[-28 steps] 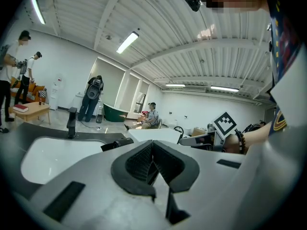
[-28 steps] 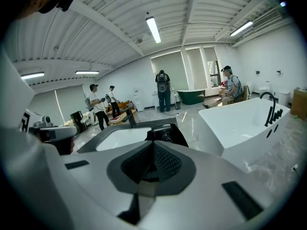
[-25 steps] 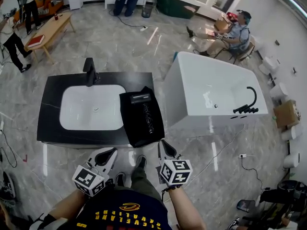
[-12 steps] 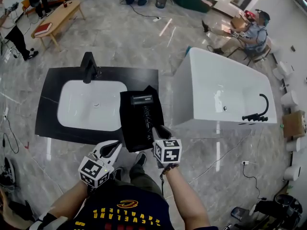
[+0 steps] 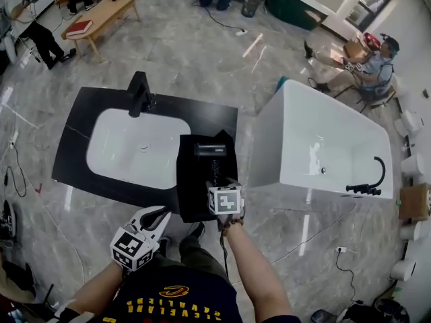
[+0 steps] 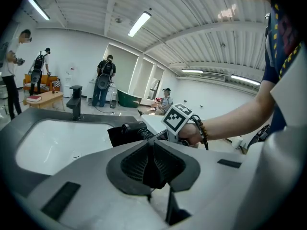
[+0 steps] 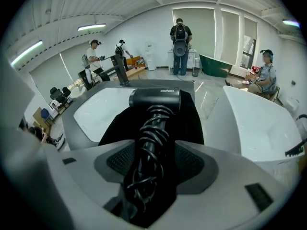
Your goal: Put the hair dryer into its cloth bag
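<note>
A black hair dryer [image 5: 210, 149] lies on its black cloth bag [image 5: 193, 190] on the dark counter [image 5: 74, 140], right of the sink. Its cord is wound round the handle. My right gripper [image 5: 225, 183] hangs over the near end of that handle. In the right gripper view the jaws [image 7: 154, 152] are opening wide, with the corded handle of the hair dryer [image 7: 154, 99] between them and the pads clear of it. My left gripper [image 5: 161, 212] hovers at the counter's near edge. Its jaws [image 6: 153, 143] are just starting to part, with only a slit and nothing between them.
A white sink basin [image 5: 141, 147] with a black faucet [image 5: 139, 93] fills the counter's left part. A white bathtub [image 5: 323, 147] stands close on the right. Several people stand or sit far off, and a wooden table [image 5: 101, 15] is at the back left.
My right gripper has moved forward and down over the dryer's handle, and its jaws have gone from shut to wide open. The left gripper has sunk a little toward the counter edge.
</note>
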The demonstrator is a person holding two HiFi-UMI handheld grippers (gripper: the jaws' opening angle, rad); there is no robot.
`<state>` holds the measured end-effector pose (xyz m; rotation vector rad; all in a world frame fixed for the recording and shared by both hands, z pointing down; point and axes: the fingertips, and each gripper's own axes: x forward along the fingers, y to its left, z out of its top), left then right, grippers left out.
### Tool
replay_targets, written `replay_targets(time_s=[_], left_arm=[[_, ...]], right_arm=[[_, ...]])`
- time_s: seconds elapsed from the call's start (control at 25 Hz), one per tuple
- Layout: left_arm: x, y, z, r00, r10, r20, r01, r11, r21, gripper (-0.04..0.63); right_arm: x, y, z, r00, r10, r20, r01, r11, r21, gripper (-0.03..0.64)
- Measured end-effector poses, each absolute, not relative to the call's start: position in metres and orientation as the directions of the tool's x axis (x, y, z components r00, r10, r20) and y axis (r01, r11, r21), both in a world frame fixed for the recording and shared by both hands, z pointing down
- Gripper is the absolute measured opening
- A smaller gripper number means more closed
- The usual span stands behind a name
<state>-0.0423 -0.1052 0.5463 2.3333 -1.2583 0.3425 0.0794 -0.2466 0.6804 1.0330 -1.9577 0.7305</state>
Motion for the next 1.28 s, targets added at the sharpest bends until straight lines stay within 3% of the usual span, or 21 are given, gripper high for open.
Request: replay_targets(time_s=[0.52, 0.96, 1.28], left_arm=[[-0.074, -0.077, 0.562, 0.463, -0.756, 0.463, -0.884, -0.359, 0.298, 0.014], [-0.064, -0.07, 0.564, 0.512, -0.716, 0.475, -0.859, -0.425, 0.286, 0.014], [-0.052, -0.081, 0.567, 0.566, -0.679, 0.468, -0.822, -0.511, 0.252, 0.014]], right_arm=[[0.067, -0.255, 0.715, -0.301, -0.287, 0.909, -0.841, 0.53, -0.111, 0.241], [0.082, -0.247, 0.697, -0.334, -0.309, 0.89, -0.865, 0.475, -0.16, 0.238], [0.08, -0.24, 0.654, -0.448, -0.361, 0.818, -0.853, 0.446, -0.271, 0.238]])
